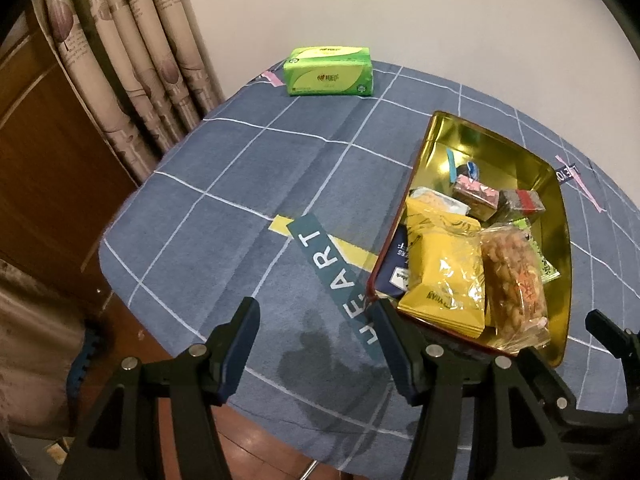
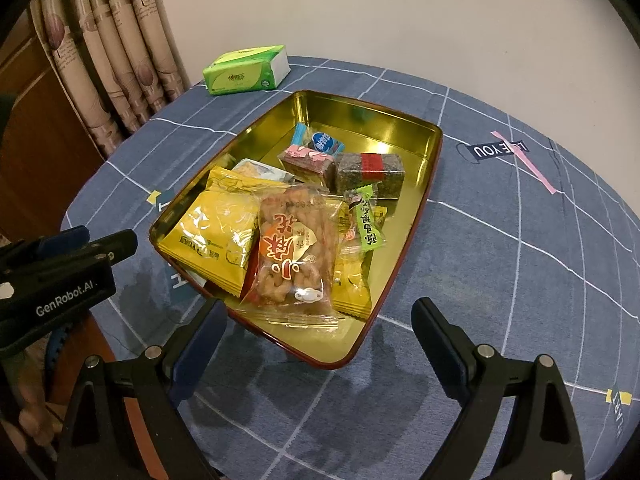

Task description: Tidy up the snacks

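Observation:
A gold tin tray point(image 2: 420, 184) with a red rim sits on the blue checked tablecloth and holds several snack packets. A clear bag of fried twists point(image 2: 294, 256) lies on top of yellow packets point(image 2: 216, 236), with a green packet point(image 2: 368, 220) and small wrapped blocks point(image 2: 370, 170) behind. The tray also shows in the left wrist view point(image 1: 556, 240). My right gripper point(image 2: 320, 316) is open and empty, just in front of the tray's near rim. My left gripper point(image 1: 316, 314) is open and empty, left of the tray's near corner; it also shows in the right wrist view point(image 2: 108, 246).
A green tissue pack point(image 1: 330, 70) lies at the far side of the table near the wall. Patterned curtains point(image 1: 132, 60) and a wooden door stand to the left. The tablecloth point(image 1: 240, 184) stretches left of the tray; the table edge is close below.

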Tool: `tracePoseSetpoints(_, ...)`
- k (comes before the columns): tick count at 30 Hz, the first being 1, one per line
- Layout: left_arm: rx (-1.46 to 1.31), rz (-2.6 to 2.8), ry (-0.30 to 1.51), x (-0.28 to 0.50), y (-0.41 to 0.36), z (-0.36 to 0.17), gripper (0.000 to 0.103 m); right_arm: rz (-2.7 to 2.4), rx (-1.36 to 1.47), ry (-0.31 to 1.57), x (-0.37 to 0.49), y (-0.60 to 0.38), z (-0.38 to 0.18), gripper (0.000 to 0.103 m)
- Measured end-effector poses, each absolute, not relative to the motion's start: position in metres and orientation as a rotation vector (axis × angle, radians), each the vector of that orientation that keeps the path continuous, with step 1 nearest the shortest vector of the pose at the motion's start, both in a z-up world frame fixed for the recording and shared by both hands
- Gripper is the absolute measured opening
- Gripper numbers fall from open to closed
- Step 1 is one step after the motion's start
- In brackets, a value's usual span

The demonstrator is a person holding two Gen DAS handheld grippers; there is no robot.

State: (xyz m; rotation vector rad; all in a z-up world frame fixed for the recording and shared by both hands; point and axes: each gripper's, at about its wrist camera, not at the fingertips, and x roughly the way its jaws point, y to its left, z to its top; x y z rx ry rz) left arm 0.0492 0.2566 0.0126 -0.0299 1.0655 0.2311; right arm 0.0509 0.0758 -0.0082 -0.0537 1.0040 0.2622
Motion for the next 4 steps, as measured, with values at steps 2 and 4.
tracePoseSetpoints(2,-0.020,0.230,1.070,0.0499,0.2551,0.0119,0.060,0.264,-0.051,1.003,0.0508,0.0755,-0.0080,0.092)
tracePoseSetpoints(4,-0.017,0.231,1.072,0.0505,0.2543,0.0119,0.061,0.265,-0.047,1.000,0.0504,0.0757,-0.0073,0.092)
